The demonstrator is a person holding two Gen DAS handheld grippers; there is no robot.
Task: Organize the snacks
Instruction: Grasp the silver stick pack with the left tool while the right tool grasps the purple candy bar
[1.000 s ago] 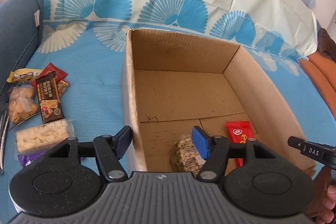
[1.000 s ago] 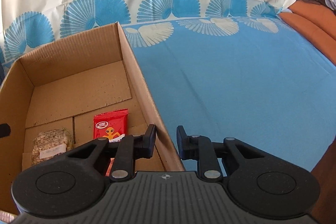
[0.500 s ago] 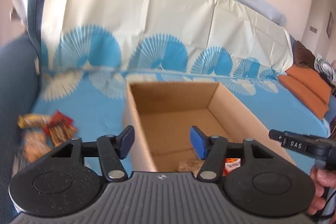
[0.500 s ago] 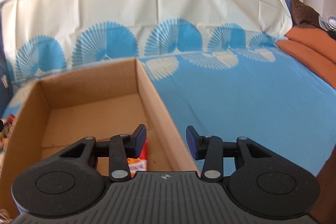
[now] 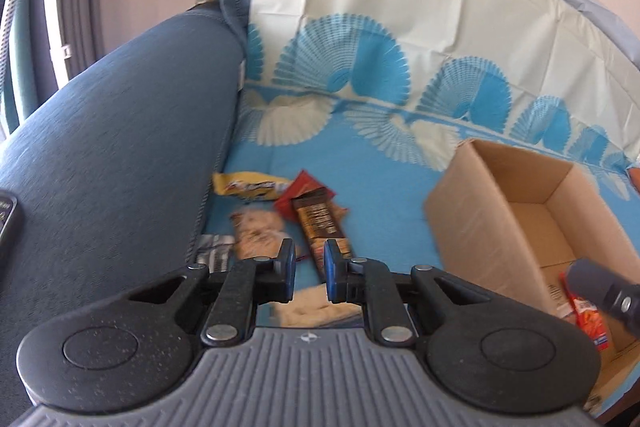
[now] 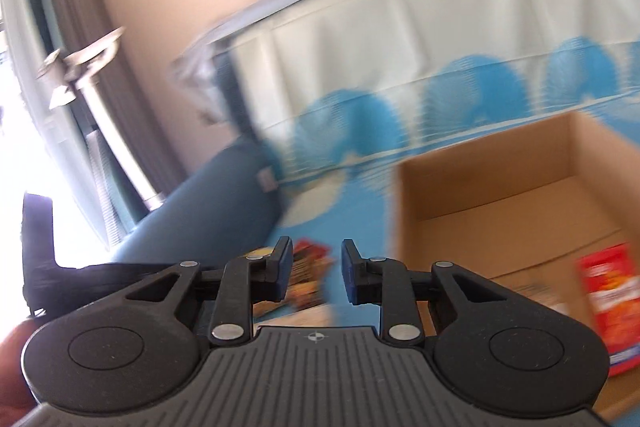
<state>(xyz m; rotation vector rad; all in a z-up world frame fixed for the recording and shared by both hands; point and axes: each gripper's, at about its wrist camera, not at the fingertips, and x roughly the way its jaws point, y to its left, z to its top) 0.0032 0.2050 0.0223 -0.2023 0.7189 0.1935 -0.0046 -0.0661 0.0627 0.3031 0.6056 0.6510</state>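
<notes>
A pile of snacks lies on the blue cloth beside the sofa arm: a yellow packet (image 5: pixel 248 187), a red packet (image 5: pixel 306 185), a brown bar (image 5: pixel 322 227), a clear bag of biscuits (image 5: pixel 258 231) and a cream wafer pack (image 5: pixel 316 307). My left gripper (image 5: pixel 308 271) hovers over the pile, its jaws closing to a narrow gap with nothing between them. The cardboard box (image 5: pixel 480 211) stands to the right with a red packet (image 5: pixel 588 311) inside. My right gripper (image 6: pixel 316 275) is left of the box (image 6: pixel 500 187), jaws closing and empty. Blurred snacks (image 6: pixel 308 267) show behind its fingers, and the red packet (image 6: pixel 608 287) lies in the box.
A blue-grey sofa arm (image 5: pixel 120 167) rises on the left, close to the snacks. The cloth-covered backrest (image 5: pixel 400 7) stands behind. A dark part of the other gripper (image 5: pixel 608 295) reaches over the box. A hand (image 6: pixel 12 367) shows at the bottom left corner.
Both grippers swung left, away from over the box toward the snack pile. The left jaws narrowed a lot. The right jaws widened, then narrowed again.
</notes>
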